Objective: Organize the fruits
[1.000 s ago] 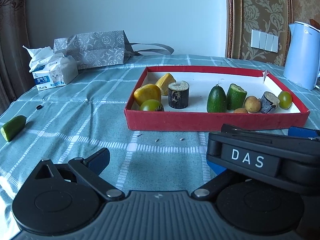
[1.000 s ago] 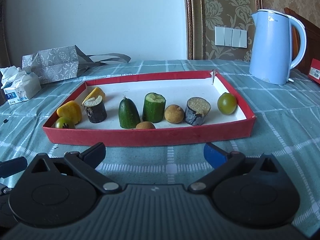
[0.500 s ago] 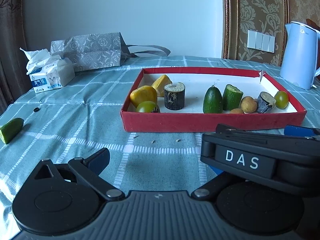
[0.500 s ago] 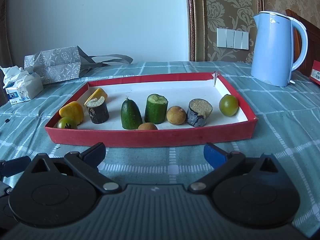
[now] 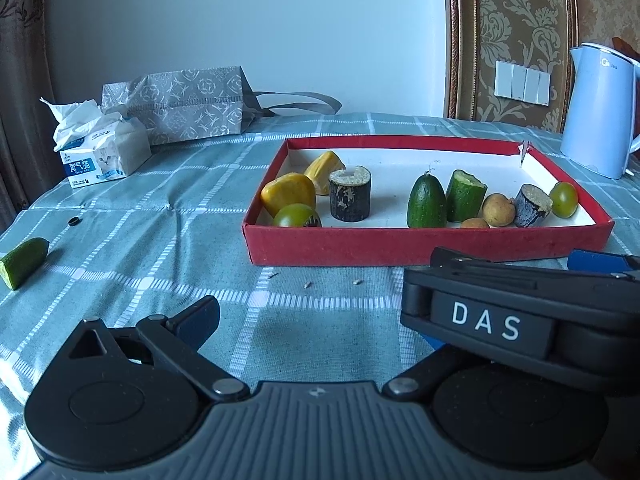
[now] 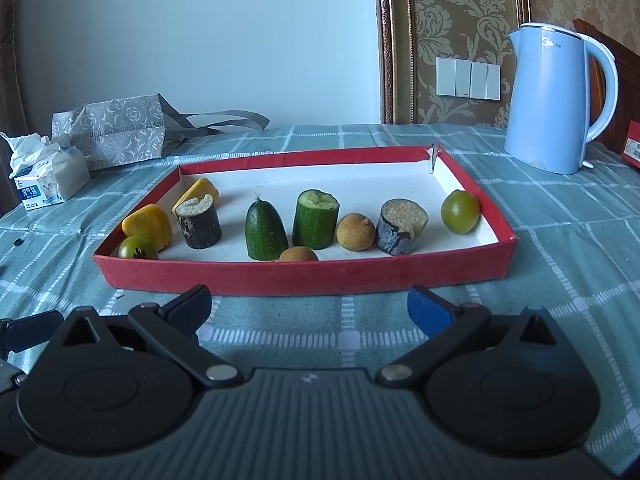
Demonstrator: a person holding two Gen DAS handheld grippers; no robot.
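On the table's far left a stray cucumber piece (image 5: 23,262) lies alone, well apart from the red tray (image 5: 420,246) where the other fruits are gathered. Both the left hand-held gripper (image 5: 316,326) and right hand-held gripper (image 6: 309,305) hover spread and empty over bare cloth, before the tray's near wall.

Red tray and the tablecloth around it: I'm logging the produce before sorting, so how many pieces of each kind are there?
Cucumber pieces: 3, two in the red tray (pointed end, cut chunk), one on the tablecloth
Green tomatoes: 2
Yellow pieces: 2
Dark-skinned chunks: 2
Small brown round fruits: 2
Total: 11
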